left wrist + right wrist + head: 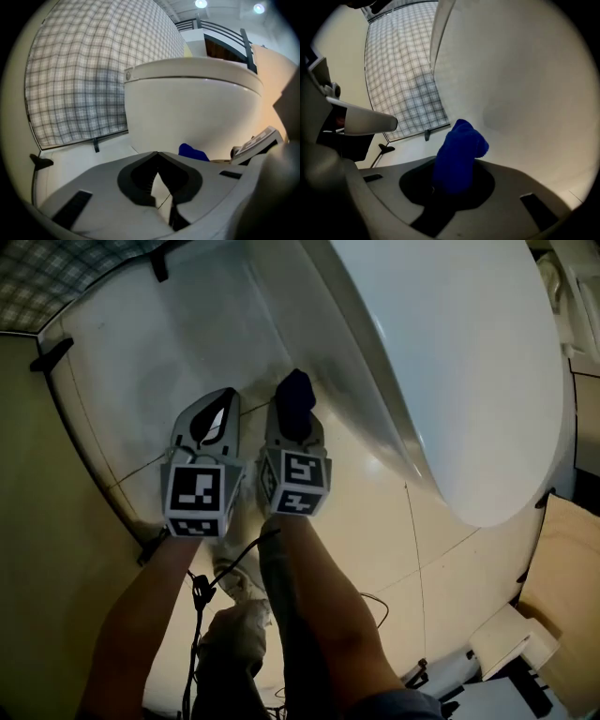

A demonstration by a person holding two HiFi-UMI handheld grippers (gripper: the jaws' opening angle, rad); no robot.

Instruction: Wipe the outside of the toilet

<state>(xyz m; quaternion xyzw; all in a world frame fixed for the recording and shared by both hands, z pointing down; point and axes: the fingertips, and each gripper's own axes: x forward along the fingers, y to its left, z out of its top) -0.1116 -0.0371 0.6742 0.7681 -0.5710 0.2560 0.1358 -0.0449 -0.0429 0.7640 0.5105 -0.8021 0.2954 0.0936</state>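
Holding a blue cloth [457, 157] between its jaws, the right gripper [295, 423] is low beside the white toilet [450, 381]. The cloth is near the bowl's outer wall; contact I cannot tell. The left gripper [221, 401] is just beside it, jaws closed tip to tip, empty, over the floor [131, 352].
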